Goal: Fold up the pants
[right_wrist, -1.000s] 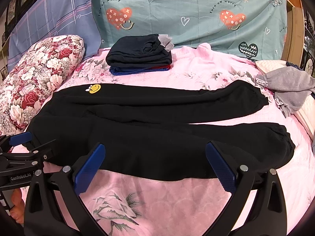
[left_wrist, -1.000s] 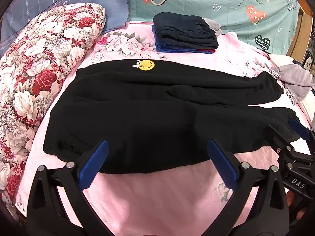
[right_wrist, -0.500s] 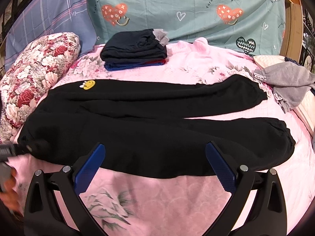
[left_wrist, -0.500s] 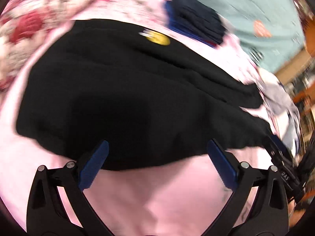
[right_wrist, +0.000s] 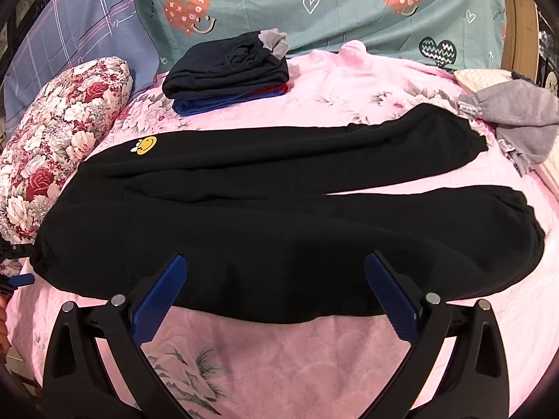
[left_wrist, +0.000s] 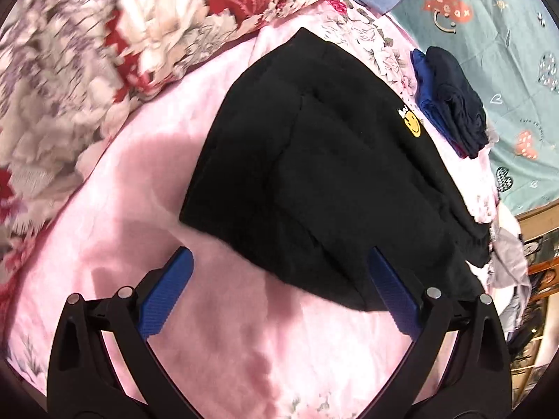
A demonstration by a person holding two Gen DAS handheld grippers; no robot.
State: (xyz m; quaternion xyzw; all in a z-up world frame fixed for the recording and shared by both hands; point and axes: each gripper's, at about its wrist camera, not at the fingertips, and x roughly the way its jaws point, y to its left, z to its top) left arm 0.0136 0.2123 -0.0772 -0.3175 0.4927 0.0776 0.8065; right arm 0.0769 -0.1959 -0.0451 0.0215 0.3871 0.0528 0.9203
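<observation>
Since the earlier frames the left gripper [left_wrist: 279, 279] has been swinging round toward the waist end of the black pants [right_wrist: 265, 216], so its view is now tilting and showing the waistband corner at centre frame, while the right gripper [right_wrist: 276, 286] has been staying almost in place. Both pairs of tongs are standing wide apart and gripping nothing. In the left wrist view the pants [left_wrist: 332, 181] are lying just above the blue pads, their near edge passing behind the right-hand pad, with the pink bedspread [left_wrist: 244, 331] filling the gap between the fingers. In the right wrist view the pants are stretching flat across the middle of the frame, waist at the left, both legs running to the right, the lower leg's hem edge sitting right above the fingertips. A yellow smiley patch [right_wrist: 146, 145] is showing near the waistband. On the teal sheet [right_wrist: 314, 0] at the top, beside the heart prints, the words "Turn off worry" are reading clearly. A stack of folded clothes [right_wrist: 227, 73] is lying at upper centre, a floral pillow [right_wrist: 63, 132] at the left, and a grey garment [right_wrist: 517, 118] at the right edge.
</observation>
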